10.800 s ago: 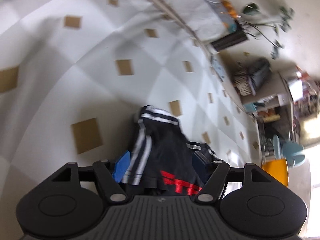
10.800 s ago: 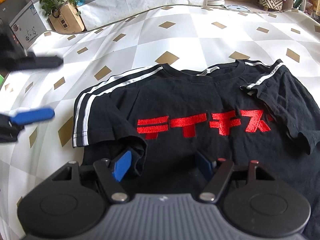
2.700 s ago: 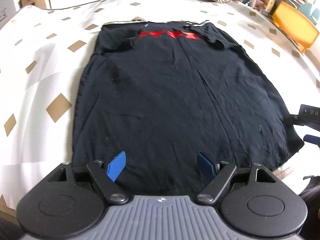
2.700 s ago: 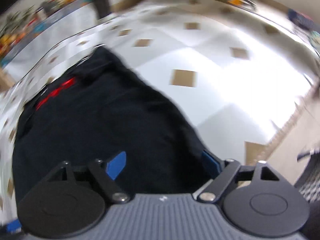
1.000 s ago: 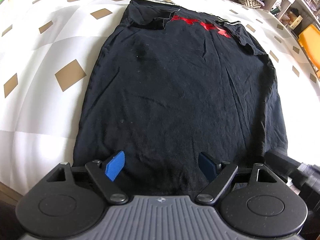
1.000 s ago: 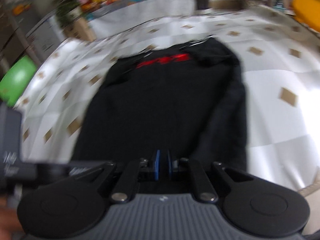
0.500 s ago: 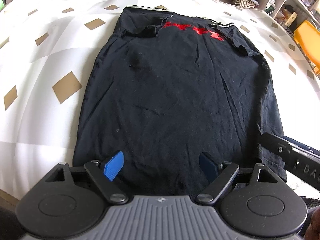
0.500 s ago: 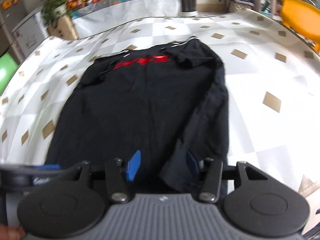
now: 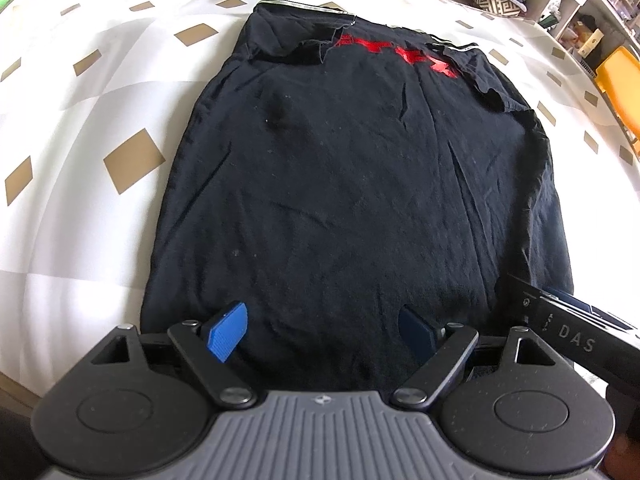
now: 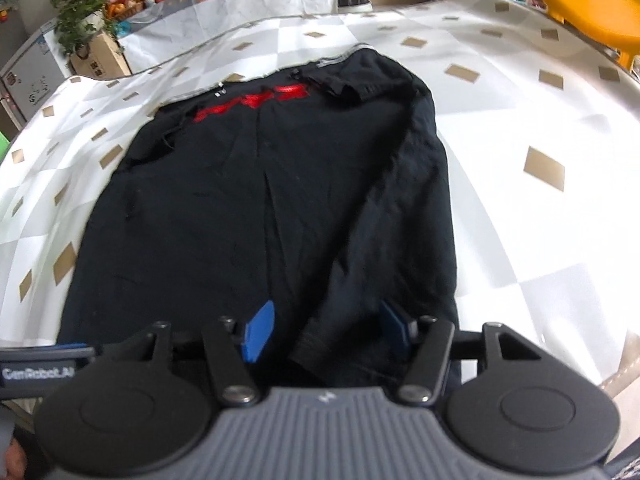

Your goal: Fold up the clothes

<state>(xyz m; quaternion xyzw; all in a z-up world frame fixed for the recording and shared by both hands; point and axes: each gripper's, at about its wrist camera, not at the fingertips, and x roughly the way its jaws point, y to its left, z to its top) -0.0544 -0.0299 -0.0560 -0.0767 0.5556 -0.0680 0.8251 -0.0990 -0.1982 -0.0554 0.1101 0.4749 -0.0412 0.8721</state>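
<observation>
A black T-shirt point(image 9: 352, 184) with red lettering point(image 9: 396, 52) lies flat on the white quilt, both sleeves folded inward, hem toward me. My left gripper point(image 9: 322, 330) stands open over the hem's left half, nothing pressed between its blue pads. In the right wrist view the same T-shirt point(image 10: 256, 208) shows a folded-over right side strip. My right gripper point(image 10: 326, 330) hovers at the hem's right corner, its jaws opening, with the folded edge lying between them and the pads off it. The right gripper's black body point(image 9: 568, 340) shows at the left view's right edge.
The quilt point(image 9: 80, 128) is white with tan diamonds; its near edge drops off just below the hem. A yellow chair point(image 10: 588, 4) stands at the far right. Plants, fruit and a cardboard box point(image 10: 96, 56) line the far left, beyond the bed.
My right gripper went from shut to open and sank toward the hem's right corner. The left gripper has kept its place and stayed open.
</observation>
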